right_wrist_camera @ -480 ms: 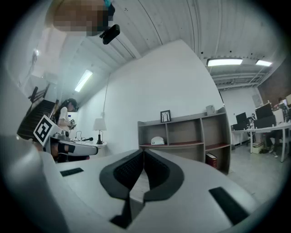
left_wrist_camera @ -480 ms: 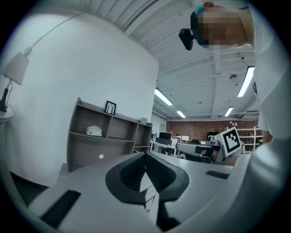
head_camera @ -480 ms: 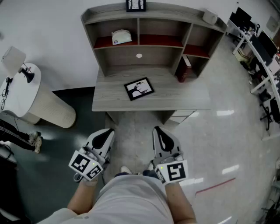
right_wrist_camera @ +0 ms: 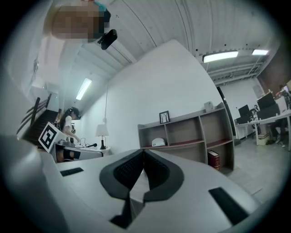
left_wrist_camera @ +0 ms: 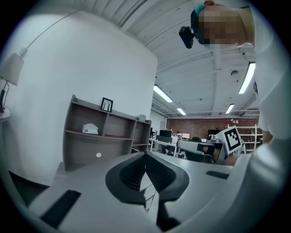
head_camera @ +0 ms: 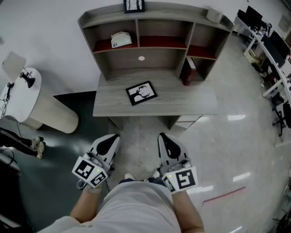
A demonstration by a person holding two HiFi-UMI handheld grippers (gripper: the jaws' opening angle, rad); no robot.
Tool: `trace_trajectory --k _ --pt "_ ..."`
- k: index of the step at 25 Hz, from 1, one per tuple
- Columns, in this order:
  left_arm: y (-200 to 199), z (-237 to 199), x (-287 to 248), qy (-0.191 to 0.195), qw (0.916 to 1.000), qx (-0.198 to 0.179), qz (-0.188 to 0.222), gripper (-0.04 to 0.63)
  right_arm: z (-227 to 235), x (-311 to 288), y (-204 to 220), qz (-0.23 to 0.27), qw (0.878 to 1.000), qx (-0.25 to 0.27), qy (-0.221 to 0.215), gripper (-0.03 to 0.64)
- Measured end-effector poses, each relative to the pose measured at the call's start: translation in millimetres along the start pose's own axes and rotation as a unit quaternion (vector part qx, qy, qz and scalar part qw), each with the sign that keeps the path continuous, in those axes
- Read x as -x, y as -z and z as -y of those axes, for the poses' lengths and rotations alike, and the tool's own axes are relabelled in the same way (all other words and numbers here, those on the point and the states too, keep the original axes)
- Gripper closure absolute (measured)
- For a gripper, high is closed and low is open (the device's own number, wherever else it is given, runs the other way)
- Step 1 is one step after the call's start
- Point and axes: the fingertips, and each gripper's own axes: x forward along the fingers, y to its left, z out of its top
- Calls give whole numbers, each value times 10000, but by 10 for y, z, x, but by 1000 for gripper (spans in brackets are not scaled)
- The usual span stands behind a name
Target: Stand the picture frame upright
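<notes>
A black picture frame lies flat, face up, on the grey desk in the head view. Both grippers hang well short of the desk, over the floor near the person's body. My left gripper is shut and holds nothing. My right gripper is shut too, with nothing between its jaws. In the left gripper view and the right gripper view the jaws meet at their tips, and the flat frame is hidden by them.
A shelf unit rises at the desk's back, with a small upright frame on top, a white object on a shelf and a red book at the right. A round white side table with a lamp stands left. Office desks line the right.
The head view has shifted slightly, so the desk and frame sit a little further left and higher in the picture. Both grippers keep their places and stay shut.
</notes>
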Motion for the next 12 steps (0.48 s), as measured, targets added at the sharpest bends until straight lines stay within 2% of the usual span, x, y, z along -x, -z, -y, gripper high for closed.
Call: trace_trajectory --k 7,12 --pt "44 199 -281 -50 10000 -28 -69 580 303 138 29 -93 9990 -200 -386 600" --pt "40 381 -554 -100 9999 -54 -99 580 637 290 -114 265 9979 -398 -426 600"
